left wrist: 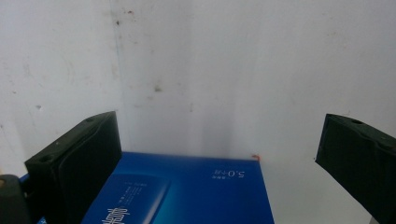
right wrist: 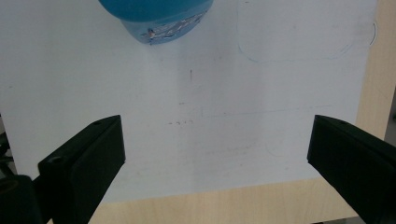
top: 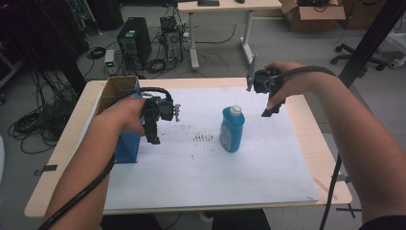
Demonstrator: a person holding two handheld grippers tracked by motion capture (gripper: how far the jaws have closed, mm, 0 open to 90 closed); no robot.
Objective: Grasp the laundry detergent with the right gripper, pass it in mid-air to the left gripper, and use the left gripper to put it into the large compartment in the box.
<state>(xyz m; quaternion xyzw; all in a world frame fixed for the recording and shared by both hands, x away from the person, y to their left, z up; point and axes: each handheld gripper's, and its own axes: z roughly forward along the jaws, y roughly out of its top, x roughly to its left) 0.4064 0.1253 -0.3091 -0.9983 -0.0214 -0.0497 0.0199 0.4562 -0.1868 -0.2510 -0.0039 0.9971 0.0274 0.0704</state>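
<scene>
- Forearms come in from the bottom edge of the high view, each hand carrying one of my grippers above the white sheet that covers the table.
- My left gripper hangs at centre left with its jaws spread and nothing between them, just over the right edge of the blue box, which stands at the left of the sheet.
- My right gripper sits at upper right, jaws apart and empty, tilted down and toward frame left.
- Between the two stands the bottle, upright with its white cap on top, so its long axis is vertical. It is below and left of the right jaws and looks nearer to them than to the left ones, so I judge the right hand has the shorter reach.
- Left gripper view: my jaws stand wide at both lower corners, and the box top lies low in the frame, reaching under the left jaw but not pinched.
- Right gripper view: jaws again wide and empty. The bottle pokes in at the top edge, left of centre, well ahead of the jaws, so I would have to go forward and a little left.
</scene>
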